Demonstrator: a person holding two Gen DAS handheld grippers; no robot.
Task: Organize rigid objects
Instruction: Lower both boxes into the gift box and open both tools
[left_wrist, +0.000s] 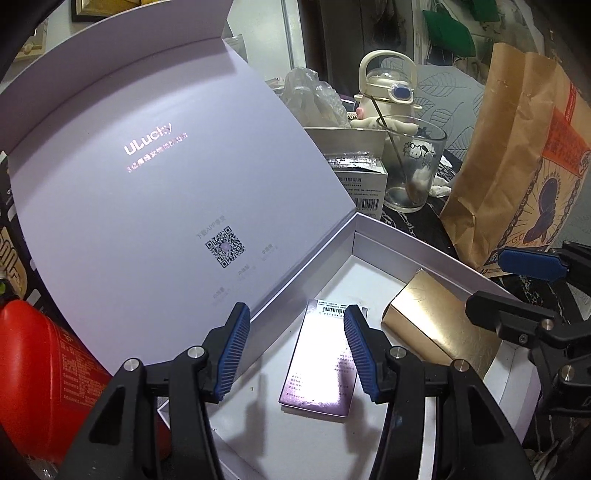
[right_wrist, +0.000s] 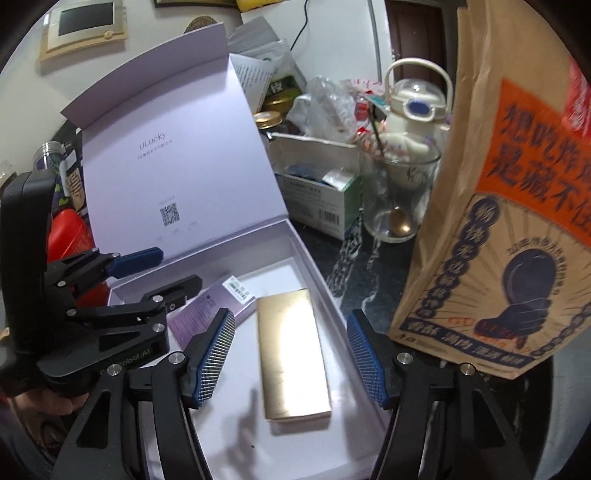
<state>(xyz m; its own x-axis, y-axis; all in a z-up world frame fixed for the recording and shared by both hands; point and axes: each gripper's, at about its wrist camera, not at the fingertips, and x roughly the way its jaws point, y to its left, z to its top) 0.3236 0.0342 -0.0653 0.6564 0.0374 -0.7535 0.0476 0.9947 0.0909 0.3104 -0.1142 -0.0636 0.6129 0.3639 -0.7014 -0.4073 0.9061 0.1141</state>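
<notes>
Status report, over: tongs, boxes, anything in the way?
Left tongs open over purple box. Right tongs open over gold box. Both flat inside open case. Paper bag crowds right.

Dim room, overhead light: hard glare on the gold box and purple box, finger shadows on the tray floor, fisheye-bent dark corners, paper bag motion-blurred.

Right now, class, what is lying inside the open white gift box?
Inside the white gift box lie a gold carton and a purple carton, both flat. The left gripper covers the purple carton's far corner; the near floor is hidden.
</notes>
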